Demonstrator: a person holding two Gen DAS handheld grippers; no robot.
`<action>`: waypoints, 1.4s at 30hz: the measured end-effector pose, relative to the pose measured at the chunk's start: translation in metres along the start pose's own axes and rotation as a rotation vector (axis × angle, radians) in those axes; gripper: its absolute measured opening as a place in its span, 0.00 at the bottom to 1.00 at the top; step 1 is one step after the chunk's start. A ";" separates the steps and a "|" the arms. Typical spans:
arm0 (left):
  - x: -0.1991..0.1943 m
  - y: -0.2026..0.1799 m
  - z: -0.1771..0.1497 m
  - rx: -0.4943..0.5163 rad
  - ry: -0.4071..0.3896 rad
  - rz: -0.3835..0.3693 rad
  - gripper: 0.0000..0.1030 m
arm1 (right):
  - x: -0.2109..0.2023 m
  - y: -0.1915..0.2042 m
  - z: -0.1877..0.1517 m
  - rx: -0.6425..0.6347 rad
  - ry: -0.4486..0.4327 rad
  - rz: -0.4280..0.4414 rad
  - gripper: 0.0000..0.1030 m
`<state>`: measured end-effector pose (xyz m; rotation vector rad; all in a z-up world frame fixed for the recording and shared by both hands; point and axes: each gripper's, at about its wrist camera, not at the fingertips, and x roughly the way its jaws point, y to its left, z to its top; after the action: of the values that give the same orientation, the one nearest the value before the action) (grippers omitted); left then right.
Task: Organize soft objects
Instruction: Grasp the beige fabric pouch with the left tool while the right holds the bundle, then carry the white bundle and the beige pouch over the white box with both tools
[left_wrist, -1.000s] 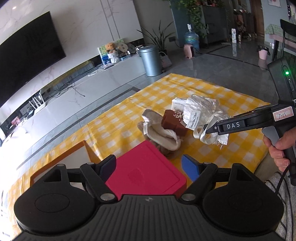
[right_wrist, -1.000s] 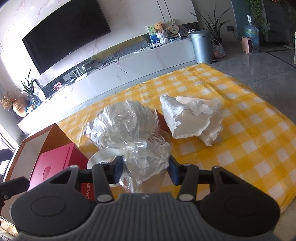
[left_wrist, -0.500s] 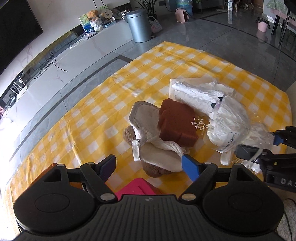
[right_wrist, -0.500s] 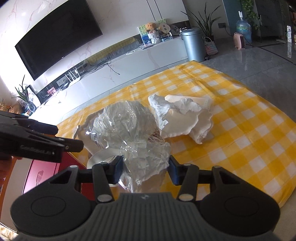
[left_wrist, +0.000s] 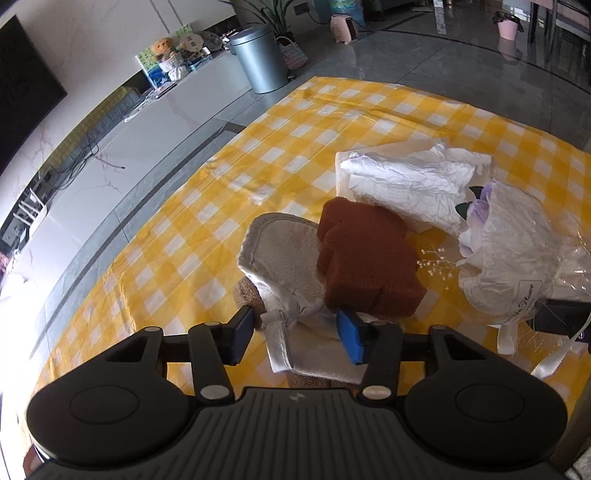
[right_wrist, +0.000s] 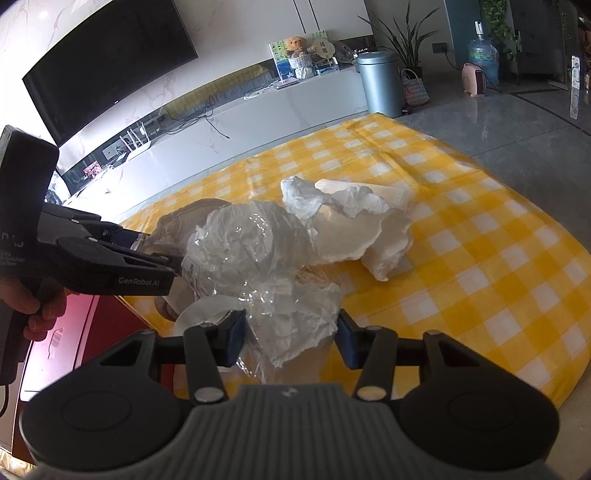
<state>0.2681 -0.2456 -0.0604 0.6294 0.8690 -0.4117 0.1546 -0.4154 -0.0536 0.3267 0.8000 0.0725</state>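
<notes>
left wrist view looks down on a desk under a yellow checked cloth (left_wrist: 258, 155), where the left gripper (left_wrist: 295, 332) hovers with its jaws wide over the knotted end of a grey-white fabric piece (left_wrist: 284, 258) lying on a brown plush toy (left_wrist: 249, 295). a brown sponge block (left_wrist: 365, 258) rests on that fabric, touching the right blue pad. behind it lies a crumpled white plastic bag (left_wrist: 413, 184). right wrist view shows the right gripper (right_wrist: 288, 334) with its jaws spread on either side of the crinkled neck of a clear cellophane-wrapped bundle (right_wrist: 251, 251); whether the pads press it i cannot tell. a red box (right_wrist: 62, 343) sits at the left edge.
</notes>
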 end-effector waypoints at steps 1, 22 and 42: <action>-0.001 -0.003 0.001 0.012 -0.003 0.016 0.35 | -0.001 0.000 0.000 -0.002 -0.001 -0.002 0.49; -0.146 0.029 -0.027 -0.270 -0.291 -0.053 0.12 | -0.010 0.008 -0.002 -0.027 -0.032 -0.020 0.49; -0.222 0.068 -0.118 -0.399 -0.379 -0.023 0.12 | -0.072 0.107 -0.002 -0.255 -0.294 0.074 0.49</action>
<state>0.1093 -0.0989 0.0840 0.1631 0.5712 -0.3499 0.1096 -0.3268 0.0285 0.1204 0.4799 0.1897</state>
